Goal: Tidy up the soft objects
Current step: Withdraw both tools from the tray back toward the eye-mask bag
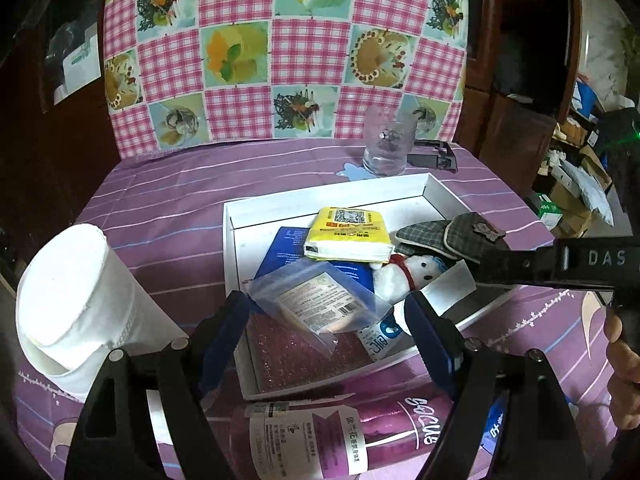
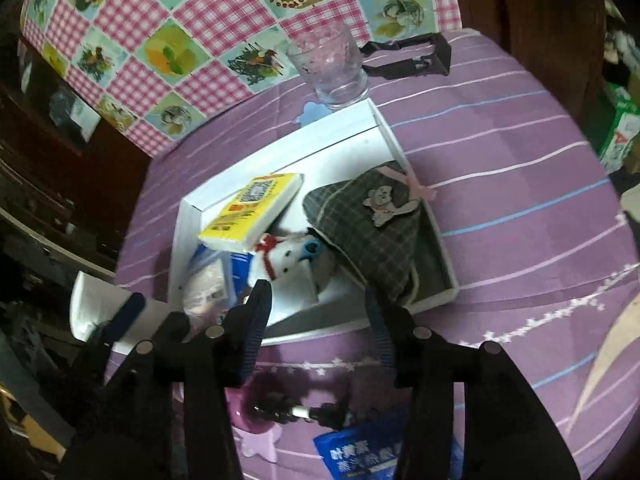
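Plush snowman [image 1: 408, 276] in white tray [image 1: 232, 240] (beside yellow tissues [image 1: 348, 236]), ahead of both tools, left tool [image 1: 328, 320] wide, right tool [image 2: 316, 312] wide.

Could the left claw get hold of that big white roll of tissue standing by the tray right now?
Probably yes. The left claw is open and holds nothing, and the white roll stands outside the white tray on the cloth, with nothing lying on it. The claw points at the tray, so it would need to swing left.

Can't really make out what's in the clear zip bag [image 1: 320, 304] since its label print is way too small, the plaid hat [image 2: 368, 236] covers part of the plush snowman [image 2: 286, 258], and the blue packet [image 2: 360, 454] is cut off at the bottom edge.
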A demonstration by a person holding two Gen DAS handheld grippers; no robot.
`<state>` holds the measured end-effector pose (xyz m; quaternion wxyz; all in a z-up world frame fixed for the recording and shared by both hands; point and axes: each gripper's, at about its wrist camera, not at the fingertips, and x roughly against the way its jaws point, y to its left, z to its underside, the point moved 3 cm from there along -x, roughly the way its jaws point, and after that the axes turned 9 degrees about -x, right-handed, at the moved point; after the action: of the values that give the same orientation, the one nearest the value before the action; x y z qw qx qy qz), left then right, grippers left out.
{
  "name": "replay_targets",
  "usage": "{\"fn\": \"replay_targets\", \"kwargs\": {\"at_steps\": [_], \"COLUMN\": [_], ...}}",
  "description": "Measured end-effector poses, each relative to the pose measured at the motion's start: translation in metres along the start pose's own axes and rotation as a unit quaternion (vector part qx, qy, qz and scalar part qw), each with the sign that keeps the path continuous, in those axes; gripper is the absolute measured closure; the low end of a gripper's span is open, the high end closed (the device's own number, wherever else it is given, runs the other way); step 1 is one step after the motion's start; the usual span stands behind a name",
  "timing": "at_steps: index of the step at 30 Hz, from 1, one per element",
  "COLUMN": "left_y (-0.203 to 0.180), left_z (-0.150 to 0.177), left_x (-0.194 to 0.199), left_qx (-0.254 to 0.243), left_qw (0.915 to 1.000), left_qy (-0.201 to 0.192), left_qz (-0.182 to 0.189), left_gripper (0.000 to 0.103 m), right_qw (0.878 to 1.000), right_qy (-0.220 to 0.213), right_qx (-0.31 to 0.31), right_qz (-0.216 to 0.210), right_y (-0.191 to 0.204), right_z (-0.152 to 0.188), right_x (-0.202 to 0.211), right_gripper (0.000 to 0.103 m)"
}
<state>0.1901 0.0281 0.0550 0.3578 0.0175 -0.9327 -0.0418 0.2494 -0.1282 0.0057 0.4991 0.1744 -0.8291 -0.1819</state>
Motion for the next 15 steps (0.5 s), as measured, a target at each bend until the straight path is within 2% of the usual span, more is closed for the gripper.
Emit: {"fn": "replay_targets", "kwargs": {"at_steps": [6,10,15], "left_y": [0.006,0.006,-0.016], "left_z": [-0.006,-0.01,-0.012], "left_x": [0.013,0.023,0.04], "left_qx": [0.009,0.021,0.001], "left_qw": [1.0,0.9985,0.997], "left_qy": [0.002,0.017,0.029], "left_qz": [0.003,0.046,0.072], "left_gripper": [0.022,0.022,0.022], "right_qw": [0.999,0.999,0.998], "right_qy": [0.005,0.01,0.006], "right_qx": [0.03,0.044,0.059], "right_qz": [0.018,0.019,0.019], "right_y": [0.011,0.015,0.012], "right_z": [0.007,0.014,0.03], "right_x": [0.01,0.024,0.053], "right_gripper": [0.053,0.053,0.053]}}
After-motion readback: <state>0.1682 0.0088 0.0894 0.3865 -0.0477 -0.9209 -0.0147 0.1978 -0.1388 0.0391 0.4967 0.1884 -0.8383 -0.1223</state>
